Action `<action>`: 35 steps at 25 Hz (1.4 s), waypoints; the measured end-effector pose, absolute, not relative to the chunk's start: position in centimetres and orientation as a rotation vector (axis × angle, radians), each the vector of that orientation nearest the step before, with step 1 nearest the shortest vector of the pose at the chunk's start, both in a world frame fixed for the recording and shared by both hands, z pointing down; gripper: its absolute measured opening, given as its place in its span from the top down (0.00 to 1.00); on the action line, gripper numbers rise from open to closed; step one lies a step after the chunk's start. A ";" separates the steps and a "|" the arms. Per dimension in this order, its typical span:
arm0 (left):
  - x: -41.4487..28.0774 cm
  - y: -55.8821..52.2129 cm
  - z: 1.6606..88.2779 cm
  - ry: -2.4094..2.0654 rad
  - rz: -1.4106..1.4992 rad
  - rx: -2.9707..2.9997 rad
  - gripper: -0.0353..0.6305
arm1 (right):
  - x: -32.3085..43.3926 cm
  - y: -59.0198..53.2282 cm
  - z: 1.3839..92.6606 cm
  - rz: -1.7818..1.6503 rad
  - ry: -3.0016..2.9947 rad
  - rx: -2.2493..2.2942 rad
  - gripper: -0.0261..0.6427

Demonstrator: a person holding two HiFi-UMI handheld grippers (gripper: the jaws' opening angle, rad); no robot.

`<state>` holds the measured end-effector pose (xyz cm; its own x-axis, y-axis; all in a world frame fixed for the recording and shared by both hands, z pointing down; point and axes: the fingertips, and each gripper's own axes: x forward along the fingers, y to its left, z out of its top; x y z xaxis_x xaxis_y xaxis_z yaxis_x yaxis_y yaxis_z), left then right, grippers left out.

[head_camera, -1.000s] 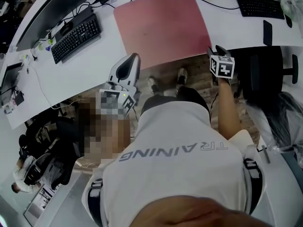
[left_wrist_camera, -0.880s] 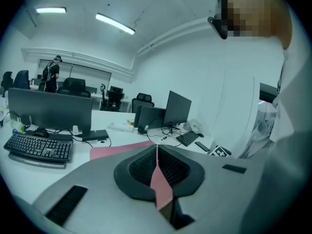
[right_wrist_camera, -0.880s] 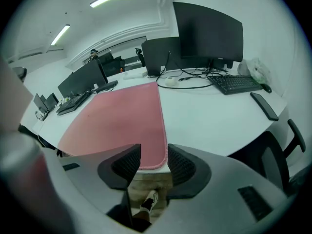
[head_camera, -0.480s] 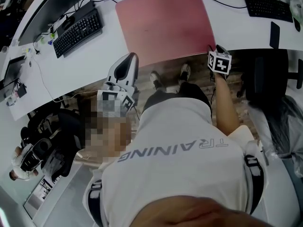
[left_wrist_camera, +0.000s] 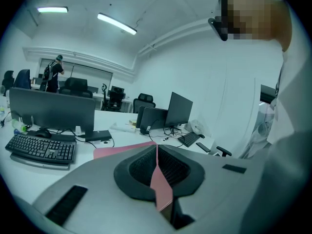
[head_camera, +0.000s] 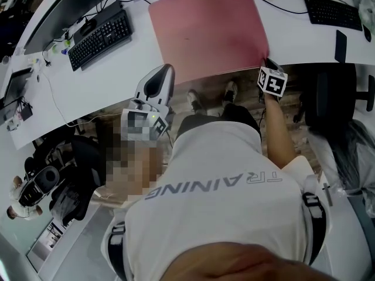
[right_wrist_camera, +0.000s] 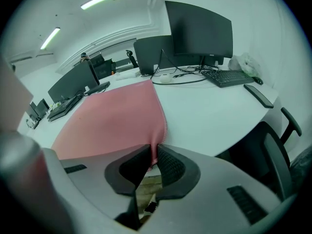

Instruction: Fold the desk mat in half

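Left tongs [left_wrist_camera: 156, 155] clamped on the mat [head_camera: 205, 31] near-left corner, right tongs [right_wrist_camera: 152, 152] just closed onto its near-right corner, at the worktop [head_camera: 111, 81] edge.

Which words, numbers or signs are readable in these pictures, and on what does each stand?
"TRAINING": on the person's white shirt, upside down in the head view.
Cube on the right gripper: black-and-white pattern, no words.
Keys of the keyboard left of the desk mat: too small to read.
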<state>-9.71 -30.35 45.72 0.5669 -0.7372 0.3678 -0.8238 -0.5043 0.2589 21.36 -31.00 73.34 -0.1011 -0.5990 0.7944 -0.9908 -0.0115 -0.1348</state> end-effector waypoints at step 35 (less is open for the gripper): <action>-25.4 -25.5 44.7 -1.514 0.133 2.242 0.89 | -4.5 -32.6 62.1 0.511 -2.263 1.189 0.89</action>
